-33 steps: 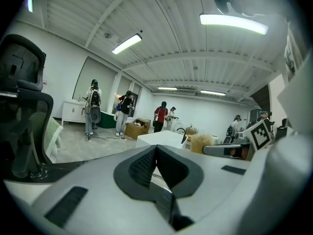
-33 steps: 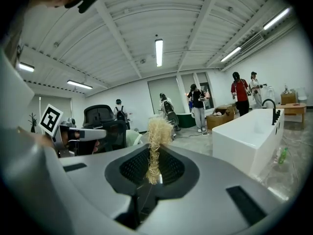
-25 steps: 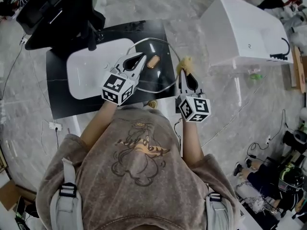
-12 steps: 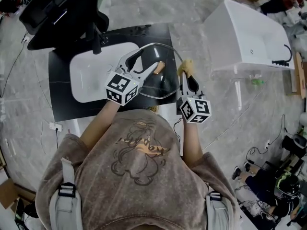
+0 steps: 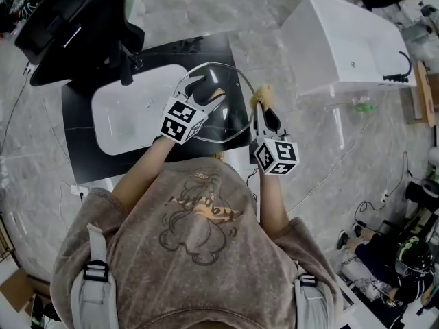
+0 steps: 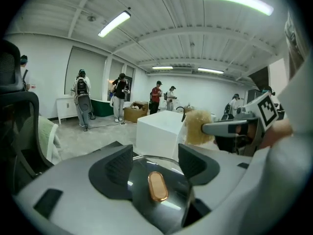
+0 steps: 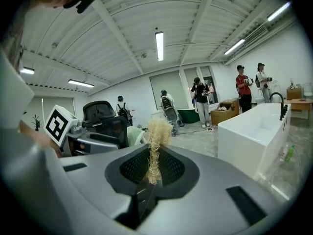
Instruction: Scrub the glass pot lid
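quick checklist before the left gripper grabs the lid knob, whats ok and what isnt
1. Left gripper open: ok, its jaws have just been opening.
2. Knob between its jaws: ok, in line but not gripped yet.
3. Right gripper shut on scrubber: ok.
4. Lid on the counter beside the sink: ok.
5. Lid wet or soapy: cannot tell.

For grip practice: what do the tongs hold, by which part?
Right tongs pinch the straw-coloured scrubber by its lower end. Left tongs have just been opening and grip nothing; the glass lid shows between them.
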The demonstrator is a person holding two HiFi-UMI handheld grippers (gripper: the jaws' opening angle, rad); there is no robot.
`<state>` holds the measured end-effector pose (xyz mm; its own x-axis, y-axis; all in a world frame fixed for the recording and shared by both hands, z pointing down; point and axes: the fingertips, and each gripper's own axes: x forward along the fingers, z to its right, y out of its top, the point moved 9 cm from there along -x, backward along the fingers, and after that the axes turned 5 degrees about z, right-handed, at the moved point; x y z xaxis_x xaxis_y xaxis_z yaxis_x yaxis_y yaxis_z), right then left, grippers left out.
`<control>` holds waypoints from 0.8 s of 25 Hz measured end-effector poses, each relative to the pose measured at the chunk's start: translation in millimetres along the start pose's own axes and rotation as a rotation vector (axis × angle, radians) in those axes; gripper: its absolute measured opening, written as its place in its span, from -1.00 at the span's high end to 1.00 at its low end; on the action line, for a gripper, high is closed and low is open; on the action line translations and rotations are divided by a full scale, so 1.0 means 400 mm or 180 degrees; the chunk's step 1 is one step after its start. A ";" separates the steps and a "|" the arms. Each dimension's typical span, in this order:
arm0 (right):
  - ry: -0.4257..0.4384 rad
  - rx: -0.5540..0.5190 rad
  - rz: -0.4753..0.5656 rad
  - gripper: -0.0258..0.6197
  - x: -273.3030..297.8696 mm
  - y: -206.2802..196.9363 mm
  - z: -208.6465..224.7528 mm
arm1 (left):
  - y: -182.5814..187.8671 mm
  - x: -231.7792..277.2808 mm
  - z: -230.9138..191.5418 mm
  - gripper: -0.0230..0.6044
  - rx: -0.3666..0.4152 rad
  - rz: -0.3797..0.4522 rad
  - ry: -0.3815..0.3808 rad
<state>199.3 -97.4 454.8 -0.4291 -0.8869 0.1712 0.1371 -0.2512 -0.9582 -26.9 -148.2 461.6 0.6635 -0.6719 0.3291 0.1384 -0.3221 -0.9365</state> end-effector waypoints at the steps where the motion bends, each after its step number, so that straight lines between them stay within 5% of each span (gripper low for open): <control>1: -0.0005 0.0006 -0.0005 0.77 -0.002 -0.001 0.003 | -0.013 0.012 0.001 -0.04 0.0021 -0.0082 -0.0009; 11: 0.0002 0.0018 -0.0056 0.77 -0.013 -0.007 0.010 | -0.145 0.128 0.007 0.07 0.0021 -0.0743 -0.0076; 20: -0.0025 0.0016 -0.0080 0.77 -0.020 -0.010 0.017 | -0.208 0.165 0.011 0.12 0.0056 -0.1055 -0.0072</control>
<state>208.2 -91.7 458.7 -0.4254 -0.8833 0.1972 0.1309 -0.2756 -0.9523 8.8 -162.9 560.6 0.5963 -0.5176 0.6137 0.3620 -0.5090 -0.7810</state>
